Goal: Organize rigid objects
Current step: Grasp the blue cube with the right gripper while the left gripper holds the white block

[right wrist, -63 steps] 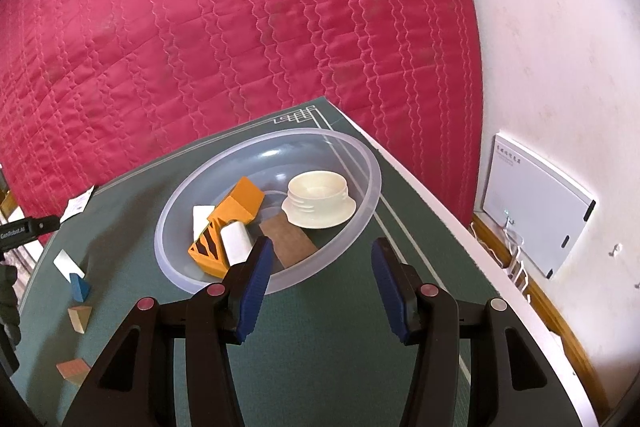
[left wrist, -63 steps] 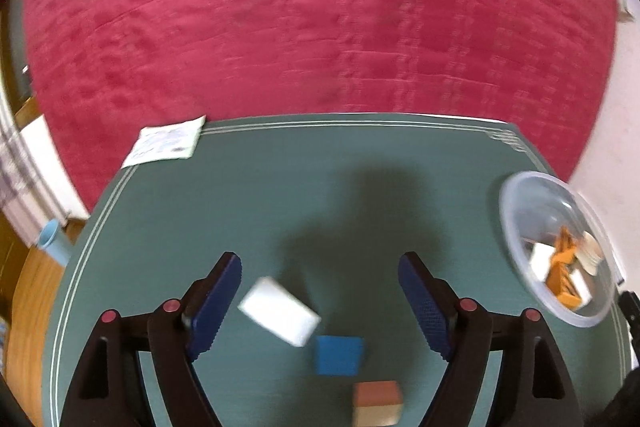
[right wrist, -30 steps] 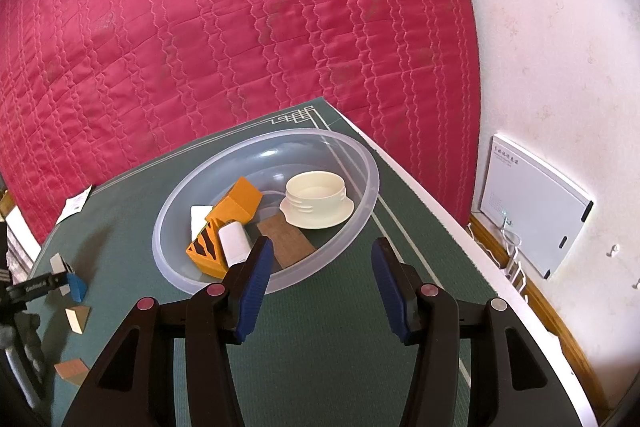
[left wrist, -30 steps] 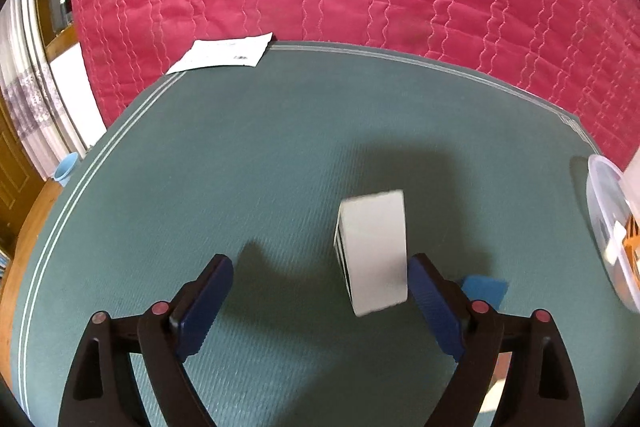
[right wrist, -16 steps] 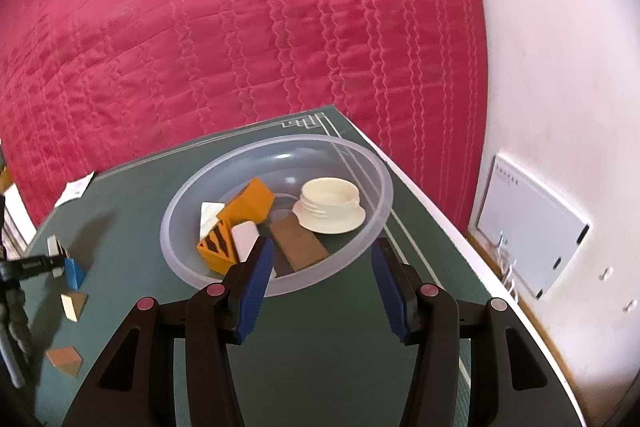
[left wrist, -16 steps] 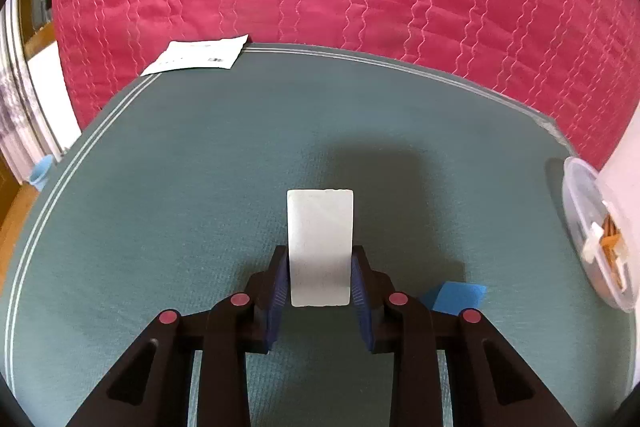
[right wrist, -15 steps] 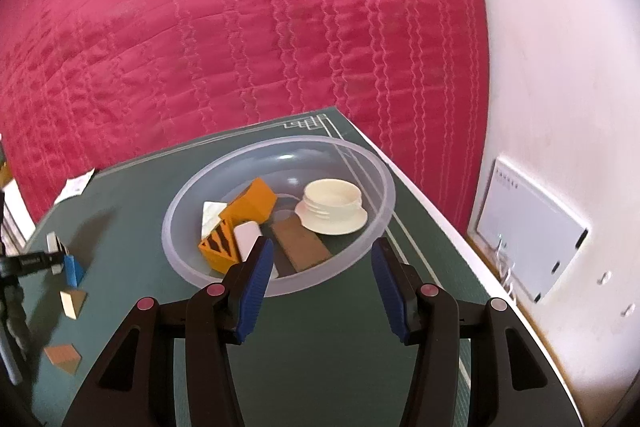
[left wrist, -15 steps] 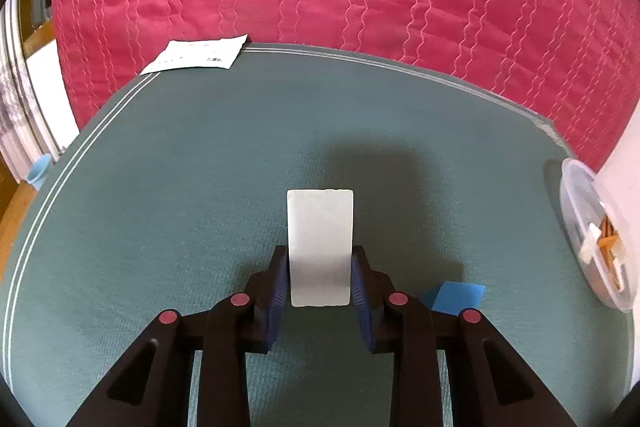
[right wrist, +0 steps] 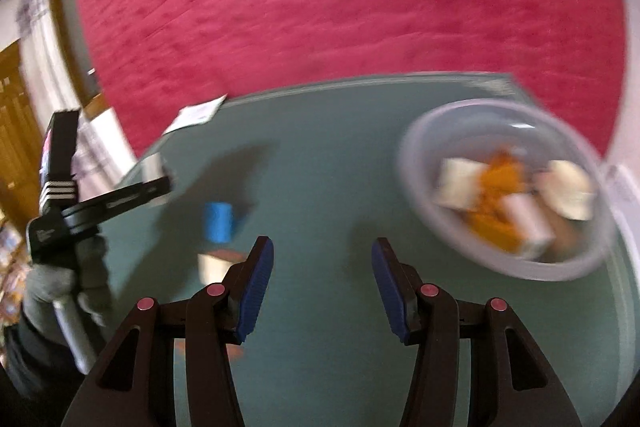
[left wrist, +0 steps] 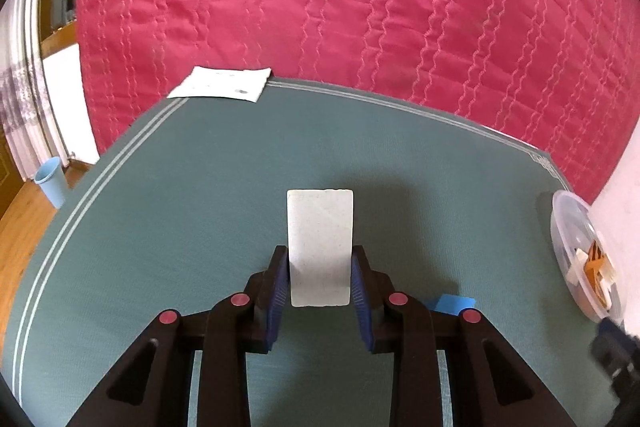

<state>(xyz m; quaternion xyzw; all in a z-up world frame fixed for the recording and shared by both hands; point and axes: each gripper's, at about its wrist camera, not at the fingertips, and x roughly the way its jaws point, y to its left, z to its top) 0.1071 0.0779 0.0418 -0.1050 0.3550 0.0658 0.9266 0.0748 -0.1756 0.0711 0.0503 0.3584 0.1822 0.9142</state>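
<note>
Between the blue pads of the left gripper point(left wrist: 319, 277), a flat white rectangular block point(left wrist: 320, 247) is pinched, its long axis running out towards 12 o'clock. The clear plastic bowl point(left wrist: 560, 227) of sorted pieces lies at about 3 o'clock, so a rightward carry is judged next. The right gripper point(right wrist: 322, 285) is held spread and empty over the green mat point(right wrist: 320, 163), with a blue block point(right wrist: 218, 223) at its 10 o'clock.

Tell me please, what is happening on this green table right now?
A person is sorting small rigid pieces into a clear plastic bowl. The left gripper is shut on a white block, held above the green table. The right gripper is open and empty. A blue block sits on the table, outside the bowl, which already holds several pieces.
</note>
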